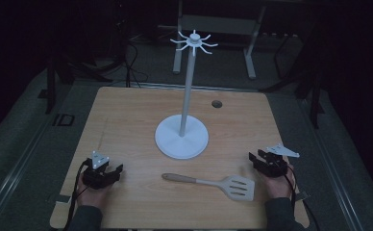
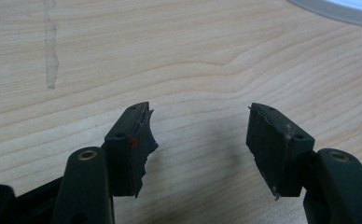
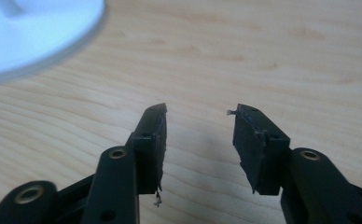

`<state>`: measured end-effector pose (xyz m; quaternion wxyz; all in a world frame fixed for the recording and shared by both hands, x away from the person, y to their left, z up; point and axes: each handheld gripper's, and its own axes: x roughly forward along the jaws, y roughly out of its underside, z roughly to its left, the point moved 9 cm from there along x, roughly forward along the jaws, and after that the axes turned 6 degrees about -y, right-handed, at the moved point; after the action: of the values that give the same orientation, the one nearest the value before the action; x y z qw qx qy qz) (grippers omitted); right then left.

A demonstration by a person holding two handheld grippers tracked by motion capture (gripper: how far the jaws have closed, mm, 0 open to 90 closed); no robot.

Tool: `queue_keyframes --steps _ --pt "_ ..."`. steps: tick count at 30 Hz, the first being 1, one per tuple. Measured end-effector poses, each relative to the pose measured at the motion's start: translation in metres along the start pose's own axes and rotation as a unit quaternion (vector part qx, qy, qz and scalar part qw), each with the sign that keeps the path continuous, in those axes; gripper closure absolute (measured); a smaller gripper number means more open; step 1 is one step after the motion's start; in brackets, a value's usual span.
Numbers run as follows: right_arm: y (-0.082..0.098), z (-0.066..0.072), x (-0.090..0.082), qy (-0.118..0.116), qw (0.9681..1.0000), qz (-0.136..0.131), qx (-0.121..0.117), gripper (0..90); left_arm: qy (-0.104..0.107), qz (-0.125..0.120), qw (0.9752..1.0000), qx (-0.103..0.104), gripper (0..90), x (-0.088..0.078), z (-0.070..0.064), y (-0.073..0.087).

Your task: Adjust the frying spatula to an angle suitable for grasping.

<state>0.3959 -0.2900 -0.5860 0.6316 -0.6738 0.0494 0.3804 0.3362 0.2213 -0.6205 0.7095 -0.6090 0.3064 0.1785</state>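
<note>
Nearest, the right claw [image 1: 257, 158] and left claw [image 1: 112, 172] gape empty. Between them lies a light, stiff, white slotted spatula [image 1: 237, 186]; grip its wooden handle [image 1: 179, 178].

The white stand's round base [image 2: 342, 10] is running off the upper right edge of the left gripper view, and its blurred base is getting cut off at the upper left of the right gripper view.

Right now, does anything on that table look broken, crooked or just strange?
The black pads look worn: the left gripper has a torn, ragged pad, and the right gripper has frayed pad edges. The spatula lies flat before the upright hook stand; nothing is spilled.
</note>
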Motion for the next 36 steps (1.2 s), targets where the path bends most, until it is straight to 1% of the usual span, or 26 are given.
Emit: queue_keyframes --steps 2,4,5,7,9,12,13,15,17,19,22,24,25,28,30,36 --pt "-0.005 0.004 -0.007 -0.005 0.9999 -0.011 0.005 50.6 0.0 -0.001 1.0 0.002 40.5 0.0 0.0 -0.001" --pt "-0.007 0.007 -0.012 -0.009 0.9999 -0.01 -0.002 49.7 0.0 -0.001 1.0 0.004 40.5 0.0 0.0 -0.001" --pt "-0.007 0.007 -0.012 -0.009 0.9999 -0.01 -0.002 49.7 0.0 -0.001 1.0 0.004 40.4 0.0 0.0 -0.001" --pt "-0.013 0.012 -0.018 -0.005 0.9998 -0.006 -0.02 51.1 -0.001 0.0 1.0 0.006 40.5 0.001 -0.001 -0.001" --pt "-0.017 0.017 -0.021 -0.015 0.9994 -0.011 -0.028 51.6 -0.002 0.001 1.0 0.005 40.4 0.001 -0.001 -0.001" --pt "-0.022 0.028 -0.028 -0.019 0.9982 -0.009 -0.057 55.5 -0.003 0.0 1.0 0.006 40.4 0.001 0.0 -0.001" --pt "-0.023 0.033 -0.03 -0.024 0.9975 -0.008 -0.066 57.5 -0.003 0.0 1.0 0.005 40.4 0.0 0.0 -0.001" --pt "-0.023 0.041 -0.033 -0.043 0.996 -0.001 -0.078 62.6 -0.004 0.0 1.0 0.006 40.4 0.0 0.0 -0.001" --pt "-0.023 0.048 -0.036 -0.053 0.9946 0.006 -0.089 67.0 -0.004 0.001 1.0 0.006 40.4 0.001 0.0 -0.001" --pt "-0.024 0.056 -0.039 -0.064 0.9929 0.01 -0.099 68.7 -0.004 0.001 1.0 0.006 40.4 0.0 -0.001 -0.001" --pt "-0.025 0.068 -0.043 -0.074 0.9902 0.014 -0.118 70.5 -0.004 0.0 1.0 0.005 40.4 0.001 0.0 -0.001" --pt "-0.026 0.074 -0.043 -0.079 0.9887 0.017 -0.126 71.3 -0.004 0.0 1.0 0.005 40.4 0.001 -0.001 -0.001" --pt "-0.026 0.077 -0.043 -0.083 0.9883 0.018 -0.126 71.5 -0.004 0.0 1.0 0.005 40.4 0.001 -0.001 -0.001" --pt "-0.025 0.091 -0.039 -0.106 0.9851 0.024 -0.134 72.7 -0.004 0.001 1.0 0.006 40.4 0.001 -0.001 -0.001" --pt "-0.024 0.1 -0.035 -0.114 0.982 0.029 -0.148 72.8 -0.004 0.001 1.0 0.006 40.4 0.001 -0.001 -0.001" --pt "-0.022 0.118 -0.024 -0.129 0.9769 0.043 -0.165 73.0 -0.003 0.002 1.0 0.006 40.4 0.001 -0.001 0.0"
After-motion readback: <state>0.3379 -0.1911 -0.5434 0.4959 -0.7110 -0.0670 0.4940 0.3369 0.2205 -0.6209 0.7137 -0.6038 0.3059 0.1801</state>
